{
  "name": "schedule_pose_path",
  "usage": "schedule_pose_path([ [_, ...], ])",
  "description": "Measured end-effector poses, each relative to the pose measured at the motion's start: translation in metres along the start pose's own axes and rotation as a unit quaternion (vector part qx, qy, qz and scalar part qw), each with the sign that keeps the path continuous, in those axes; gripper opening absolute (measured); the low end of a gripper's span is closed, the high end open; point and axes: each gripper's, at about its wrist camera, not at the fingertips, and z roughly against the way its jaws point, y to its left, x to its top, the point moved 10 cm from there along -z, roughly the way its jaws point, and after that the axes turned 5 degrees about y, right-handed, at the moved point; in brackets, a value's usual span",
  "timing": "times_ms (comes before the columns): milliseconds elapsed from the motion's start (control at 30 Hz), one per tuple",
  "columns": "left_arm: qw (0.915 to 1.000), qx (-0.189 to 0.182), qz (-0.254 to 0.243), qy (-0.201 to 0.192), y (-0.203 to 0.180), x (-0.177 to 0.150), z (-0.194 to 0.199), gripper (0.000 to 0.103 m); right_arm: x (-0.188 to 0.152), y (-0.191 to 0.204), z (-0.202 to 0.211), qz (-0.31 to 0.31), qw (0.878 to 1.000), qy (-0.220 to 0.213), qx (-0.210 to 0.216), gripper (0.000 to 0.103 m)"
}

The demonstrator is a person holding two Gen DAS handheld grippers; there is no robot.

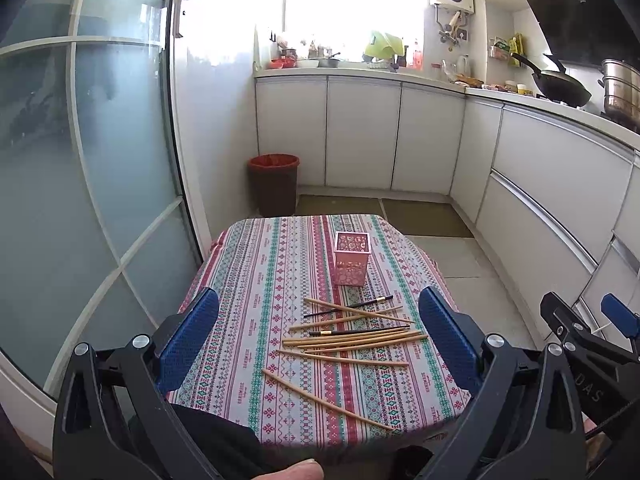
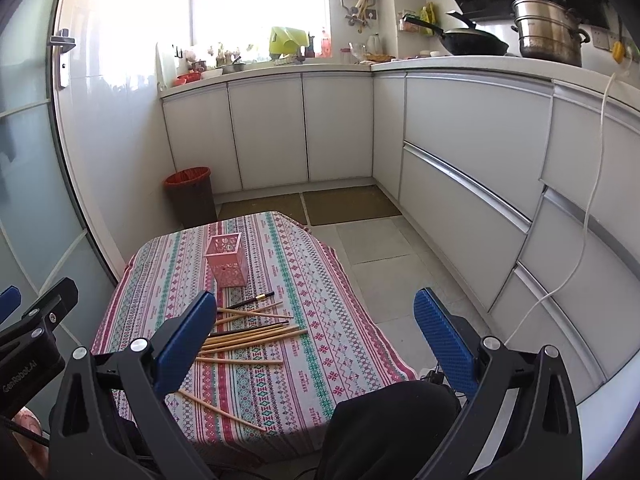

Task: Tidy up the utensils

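Several wooden chopsticks (image 1: pixel 352 340) and two black ones (image 1: pixel 352 306) lie scattered on a small table with a patterned cloth (image 1: pixel 248 280). A pink perforated holder (image 1: pixel 351 258) stands upright and empty behind them. My left gripper (image 1: pixel 320 340) is open and empty, held above the table's near edge with the pile between its blue pads. My right gripper (image 2: pixel 316 344) is open and empty, above the table's right side; the chopsticks (image 2: pixel 252 334) lie by its left pad and the holder (image 2: pixel 227 264) is further back. The right gripper also shows at the right edge of the left wrist view (image 1: pixel 592 332).
A red-lined bin (image 1: pixel 274 184) stands on the floor behind the table. White cabinets (image 2: pixel 460 152) run along the back and right. A glass door (image 1: pixel 80 160) is at the left. A wok (image 2: pixel 472 44) and steel pot (image 2: pixel 550 32) sit on the counter.
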Motion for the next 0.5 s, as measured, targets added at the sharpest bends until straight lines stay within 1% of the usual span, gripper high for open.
schedule_pose_path([
  [500, 1.0, -0.001, 0.002, 0.008, -0.0008, -0.0026, -0.0018, 0.096, -0.0008, 0.0008, -0.0011, 0.002, 1.0, 0.004, 0.0, 0.096],
])
